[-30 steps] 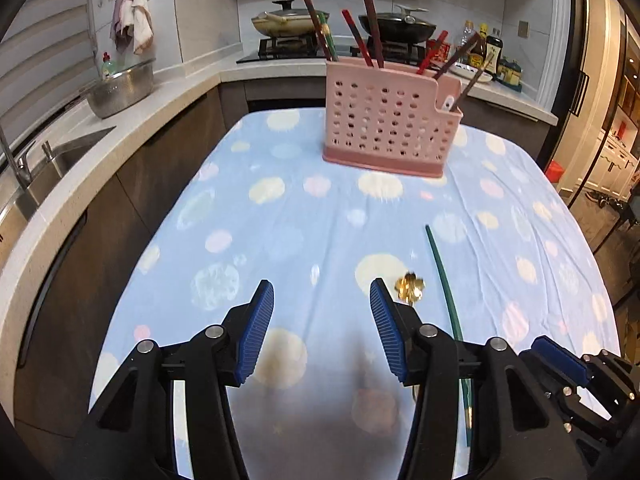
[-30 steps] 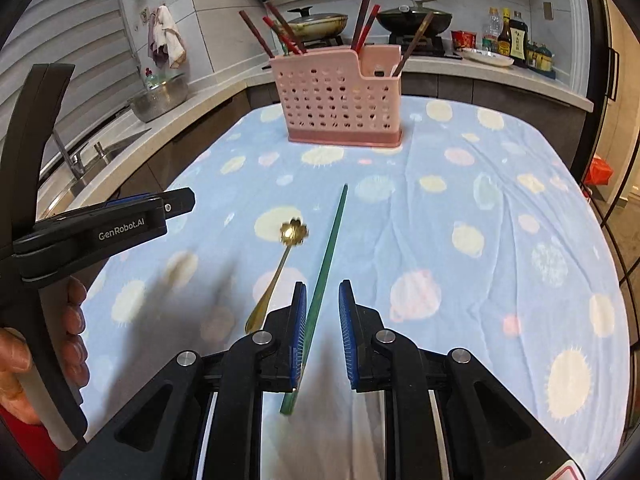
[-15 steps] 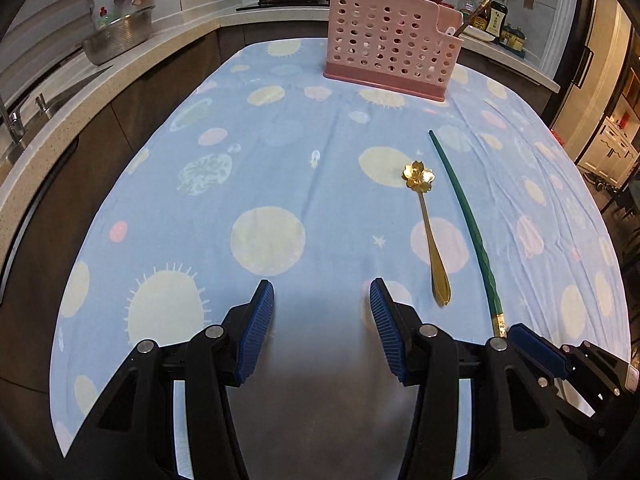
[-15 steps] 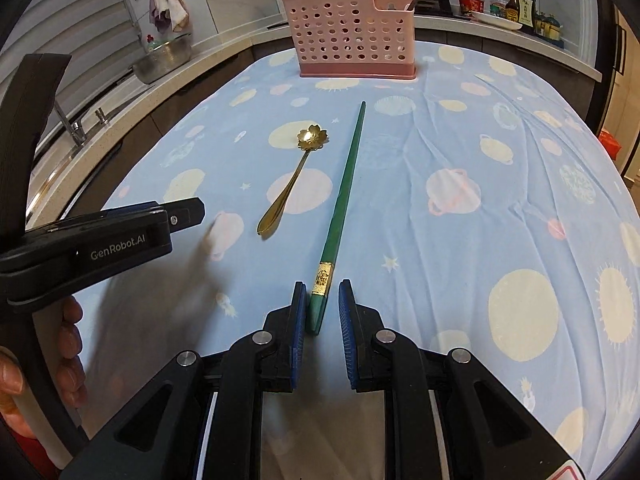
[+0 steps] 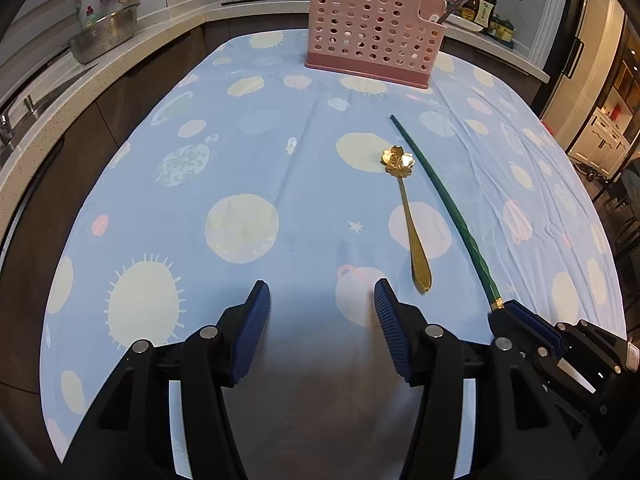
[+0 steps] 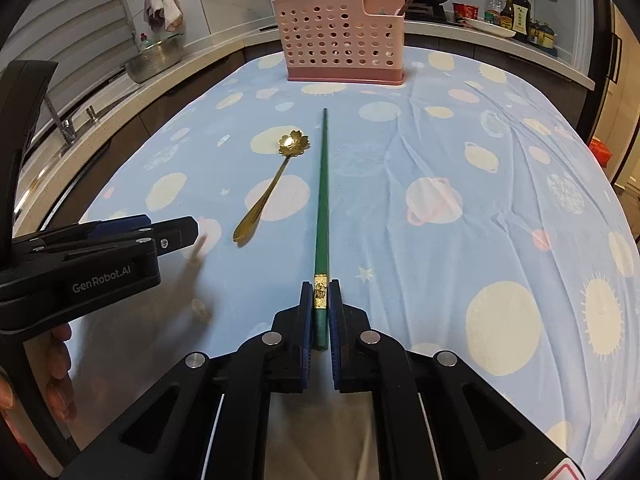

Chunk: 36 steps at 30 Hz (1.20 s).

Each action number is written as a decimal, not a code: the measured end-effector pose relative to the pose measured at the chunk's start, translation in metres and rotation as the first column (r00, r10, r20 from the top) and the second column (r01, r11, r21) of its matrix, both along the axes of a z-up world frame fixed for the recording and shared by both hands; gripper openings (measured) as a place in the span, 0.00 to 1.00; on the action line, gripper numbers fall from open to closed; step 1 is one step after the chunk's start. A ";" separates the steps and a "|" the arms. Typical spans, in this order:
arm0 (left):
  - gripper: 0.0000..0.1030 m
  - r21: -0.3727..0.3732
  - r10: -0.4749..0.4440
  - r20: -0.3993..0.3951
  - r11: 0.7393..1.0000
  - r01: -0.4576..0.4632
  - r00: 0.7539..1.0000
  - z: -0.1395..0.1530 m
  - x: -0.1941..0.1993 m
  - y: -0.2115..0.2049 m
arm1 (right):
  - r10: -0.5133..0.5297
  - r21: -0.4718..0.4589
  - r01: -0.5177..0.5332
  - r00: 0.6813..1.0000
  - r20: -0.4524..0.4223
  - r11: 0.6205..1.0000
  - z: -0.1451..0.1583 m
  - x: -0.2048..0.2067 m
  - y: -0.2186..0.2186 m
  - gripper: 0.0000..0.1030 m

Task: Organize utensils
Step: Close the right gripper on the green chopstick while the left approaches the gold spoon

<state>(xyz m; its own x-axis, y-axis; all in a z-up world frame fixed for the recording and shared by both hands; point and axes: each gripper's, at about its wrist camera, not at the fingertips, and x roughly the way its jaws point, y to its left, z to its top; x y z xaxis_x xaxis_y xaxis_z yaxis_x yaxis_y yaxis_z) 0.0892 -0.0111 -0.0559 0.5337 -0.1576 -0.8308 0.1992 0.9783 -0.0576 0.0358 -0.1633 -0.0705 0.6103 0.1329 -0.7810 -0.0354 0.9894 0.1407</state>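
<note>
On the blue tablecloth (image 6: 460,152), trouble would start at the chopstick's very end.
Pink caddy (image 6: 340,36) stands far off; right gripper (image 6: 320,312) pinches the green chopstick (image 6: 322,200) by its tail, so it could pivot or slip on lifting and knock the gold spoon (image 6: 272,184) just beside; left gripper (image 5: 320,320) spread, empty.

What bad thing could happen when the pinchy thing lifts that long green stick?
The right gripper pinches the green chopstick only at its very end, so the long free part could droop or swing. Swinging, it might knock the gold spoon lying beside it. The pink holder already has sticks poking out, so slotting it in may snag.
</note>
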 end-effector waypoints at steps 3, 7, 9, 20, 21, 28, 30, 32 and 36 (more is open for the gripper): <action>0.54 -0.010 -0.015 0.000 1.000 0.015 1.000 0.001 -0.001 -0.007 | -0.028 0.010 0.028 1.000 -0.005 1.000 0.001 -0.001 -0.013 0.07; 0.62 -0.042 -0.050 -0.003 0.998 0.050 0.999 0.002 0.000 -0.019 | -0.060 0.026 0.061 0.998 -0.010 0.998 0.001 -0.001 -0.027 0.07; 0.61 -0.046 -0.068 -0.008 0.997 0.068 0.998 -0.001 0.002 -0.027 | -0.072 0.039 0.073 0.997 -0.012 0.997 0.001 -0.001 -0.033 0.07; 0.30 -0.018 -0.098 0.002 0.995 0.098 0.995 -0.008 0.007 -0.035 | -0.079 0.053 0.080 0.997 -0.017 0.995 -0.002 -0.003 -0.036 0.07; 0.27 -0.019 -0.100 0.002 0.995 0.100 0.995 -0.008 0.006 -0.033 | -0.079 0.053 0.080 0.997 -0.017 0.995 -0.002 -0.003 -0.036 0.07; 0.10 -0.089 -0.098 -0.030 0.991 0.095 0.995 -0.005 0.009 -0.019 | -0.078 0.057 0.078 0.997 -0.010 0.995 0.002 -0.006 -0.036 0.07; 0.10 -0.091 -0.093 -0.022 0.992 0.091 0.995 -0.001 0.009 -0.015 | -0.077 0.059 0.078 0.997 -0.006 0.995 0.003 -0.007 -0.036 0.07; 0.10 -0.099 -0.086 -0.016 0.992 0.084 0.996 0.003 0.009 -0.012 | -0.077 0.059 0.077 0.997 -0.003 0.995 0.005 -0.007 -0.035 0.07; 0.10 -0.120 -0.080 -0.002 0.990 0.080 0.997 0.012 0.008 -0.008 | -0.080 0.068 0.079 0.997 0.006 0.995 0.009 -0.007 -0.036 0.07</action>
